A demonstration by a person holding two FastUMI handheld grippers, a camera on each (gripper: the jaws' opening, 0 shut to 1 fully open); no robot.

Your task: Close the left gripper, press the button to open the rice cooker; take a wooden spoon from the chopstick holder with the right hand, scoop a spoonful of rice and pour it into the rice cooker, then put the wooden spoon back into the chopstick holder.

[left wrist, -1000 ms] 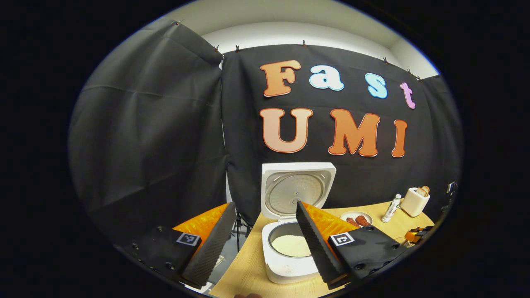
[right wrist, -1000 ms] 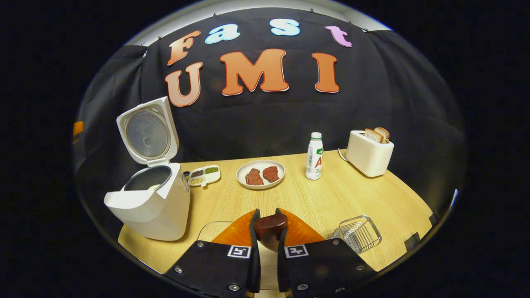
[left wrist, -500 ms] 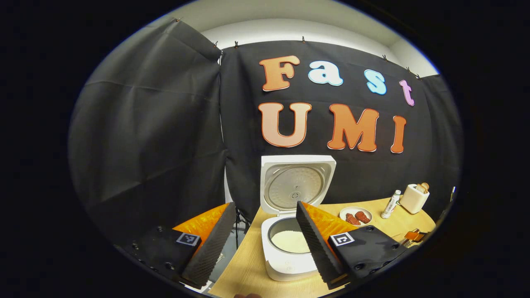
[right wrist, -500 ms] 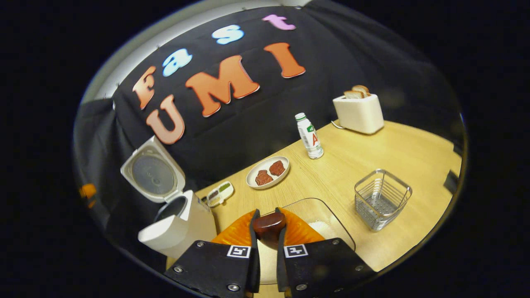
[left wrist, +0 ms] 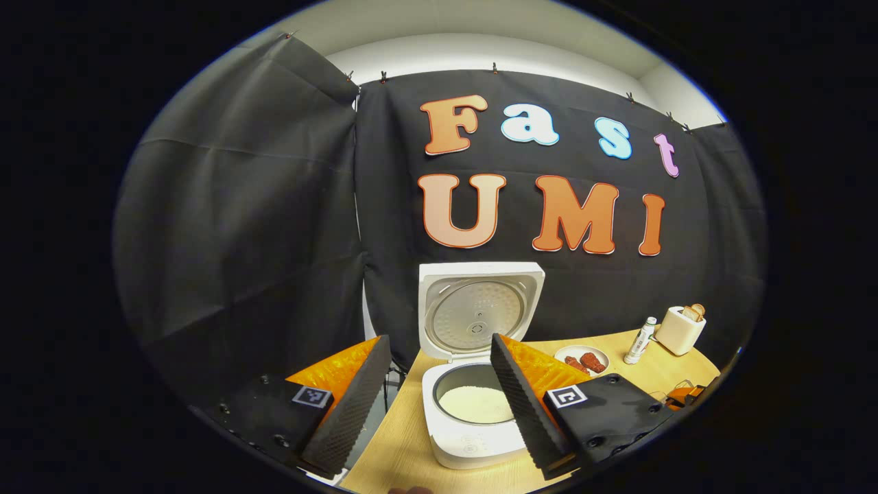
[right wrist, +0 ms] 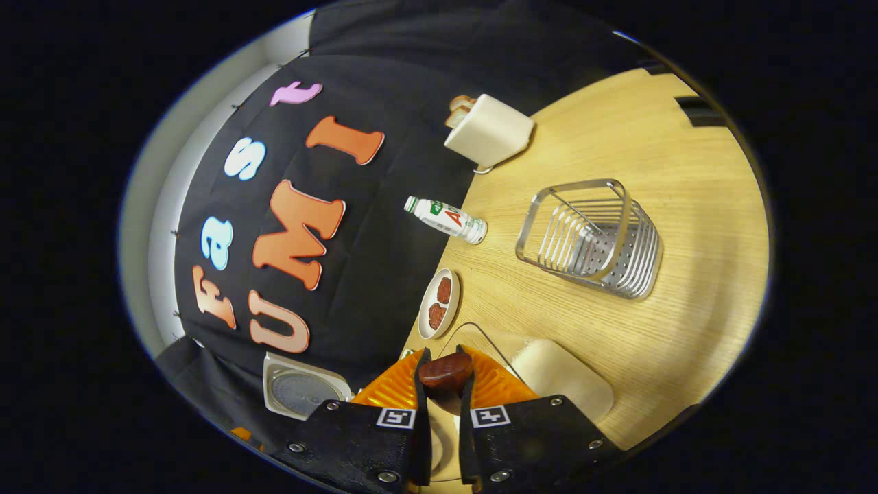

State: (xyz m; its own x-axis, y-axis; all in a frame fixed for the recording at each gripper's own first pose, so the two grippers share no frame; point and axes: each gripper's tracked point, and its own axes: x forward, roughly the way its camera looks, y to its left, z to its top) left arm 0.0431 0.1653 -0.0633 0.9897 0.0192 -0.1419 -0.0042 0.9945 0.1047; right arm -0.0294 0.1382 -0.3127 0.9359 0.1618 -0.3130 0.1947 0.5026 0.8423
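Black cloth walled the booth behind a pale wooden table (right wrist: pixel 686 171), and on it your white rice cooker (left wrist: pixel 473 439) stood with its lid (left wrist: pixel 478 312) already swung up, white rice showing in the pot.

Your left gripper (left wrist: pixel 435 398) hovered in front of that cooker with its 2 fingers spread wide and nothing between them.

Your right gripper (right wrist: pixel 442 384) had its fingers clenched on the dark brown wooden spoon (right wrist: pixel 446 372), whose rounded handle end poked out between them. The bowl of the spoon was hidden below the gripper, so whether it was empty could not be told. In the right gripper view the whole scene was rolled hard to one side, so you were holding the tool well tilted.

The silver wire chopstick holder (right wrist: pixel 593 240) stood empty on the table, ahead of the right fingers and off to their right, with the clear rice tray (right wrist: pixel 555 374) lying between holder and gripper. The white toaster (right wrist: pixel 488 130), a small white bottle (right wrist: pixel 446 218) and a plate with 2 pieces of meat (right wrist: pixel 439 304) sat farther back.

By my reading, you were on the return of the spoon. The move turned on bringing the spoon's long axis upright over the holder's open mouth, and the right hand was clearly the nearer one for that.
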